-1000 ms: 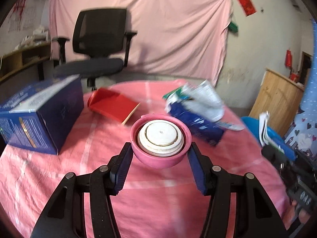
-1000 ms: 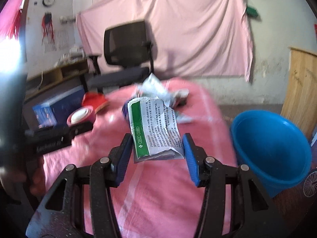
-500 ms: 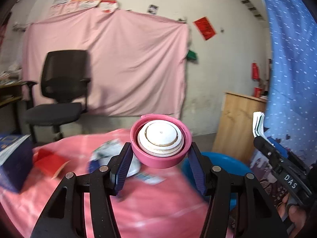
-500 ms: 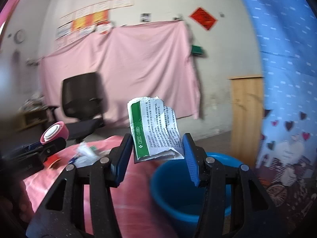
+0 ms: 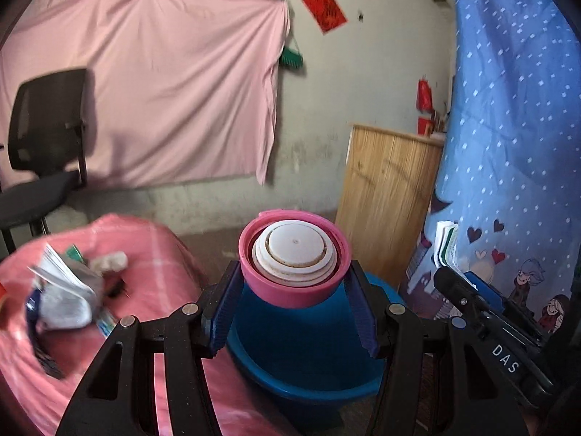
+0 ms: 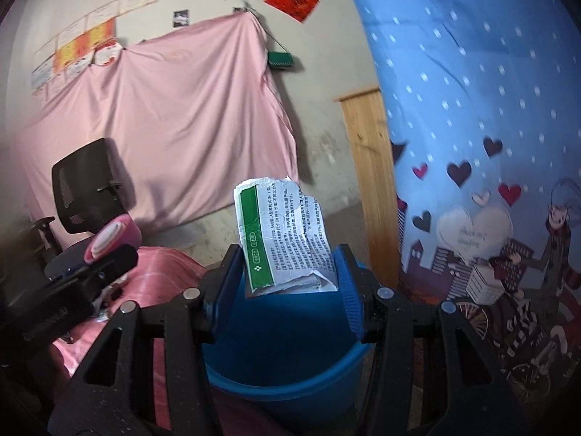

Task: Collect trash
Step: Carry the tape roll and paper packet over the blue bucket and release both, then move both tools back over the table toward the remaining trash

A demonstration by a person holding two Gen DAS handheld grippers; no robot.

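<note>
1. Both hands have swung away from the pink-covered table (image 5: 152, 312) in the last second; a moment ago each wrist view was filled by the tabletop, and now the blue bucket (image 5: 301, 348) sits right under the fingers.
2. The left gripper (image 5: 294, 290) is clamped on the pink lid (image 5: 294, 254), its white insert facing up, with the bucket's mouth at 6 o'clock below it.
3. The right gripper (image 6: 287, 283) pinches the torn green-and-white carton (image 6: 283, 239), standing upright above the blue bucket (image 6: 287, 356).
4. More litter, a crumpled wrapper pile (image 5: 65, 298), lies on the table at 9 o'clock.
5. I'd say both pieces are ready to drop.
</note>
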